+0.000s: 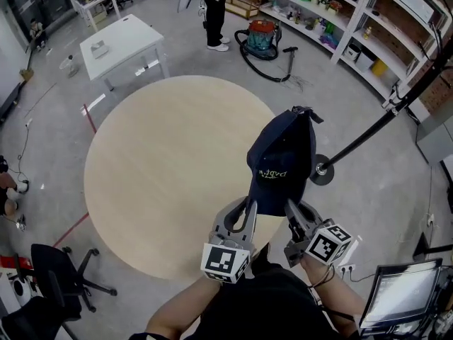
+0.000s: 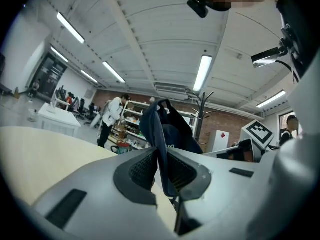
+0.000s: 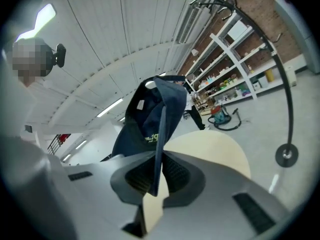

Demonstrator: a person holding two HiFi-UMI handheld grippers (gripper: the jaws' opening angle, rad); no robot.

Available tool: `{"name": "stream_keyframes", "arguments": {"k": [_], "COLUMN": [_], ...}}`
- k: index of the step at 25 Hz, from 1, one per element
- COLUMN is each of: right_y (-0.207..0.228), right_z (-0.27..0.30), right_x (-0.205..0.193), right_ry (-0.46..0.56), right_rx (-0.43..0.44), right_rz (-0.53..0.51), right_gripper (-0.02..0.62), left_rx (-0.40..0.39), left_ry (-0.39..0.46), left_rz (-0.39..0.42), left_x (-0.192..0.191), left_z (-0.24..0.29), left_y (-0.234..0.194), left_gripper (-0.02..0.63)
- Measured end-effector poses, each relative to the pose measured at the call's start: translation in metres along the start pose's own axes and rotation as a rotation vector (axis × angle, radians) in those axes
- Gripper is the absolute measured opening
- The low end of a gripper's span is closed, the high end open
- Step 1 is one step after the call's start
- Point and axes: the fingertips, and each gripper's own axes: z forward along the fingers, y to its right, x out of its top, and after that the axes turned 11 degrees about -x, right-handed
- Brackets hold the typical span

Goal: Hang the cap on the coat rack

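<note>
Both claws are on the cap (image 1: 282, 160) now, low centre of the head view, above the near edge of the round table (image 1: 163, 176). The left gripper (image 1: 249, 208) is pinched tight on the brim's left edge, and its own view shows navy cloth squeezed between the pads. The right gripper (image 1: 292, 212) is clamped on the opposite edge in the same way. Brim down, crown up, back strap topmost: a two-point hold that likely keeps the cap from swinging and leaves the strap end free for a hook. The coat rack (image 1: 382, 122) stands at the right of the frame, its pole running to the upper right corner, well apart from the cap. Nothing is hung yet.
</note>
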Motion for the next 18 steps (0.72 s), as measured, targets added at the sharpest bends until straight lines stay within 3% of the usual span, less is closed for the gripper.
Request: {"name": "stream_keyframes", "arguments": {"k": [6, 14, 18], "right_y": [0.01, 0.025, 0.035], "right_z": [-0.012, -0.027, -0.041], "right_x": [0.005, 0.019, 0.033], "right_ry": [0.034, 0.083, 0.118], "right_rx": [-0.068, -0.11, -0.132], "right_rz": [-0.041, -0.054, -0.14], "right_gripper": [0.02, 0.02, 0.02], "left_rx": [-0.083, -0.124, -0.141], "left_ry": [-0.05, -0.08, -0.091], "left_rz": [-0.062, -0.049, -0.046], "left_x": [-0.016, -0.015, -0.014], "left_z": [0.005, 0.018, 0.032], "left_y": [0.01, 0.025, 0.039], "left_gripper": [0.026, 0.046, 0.046]}}
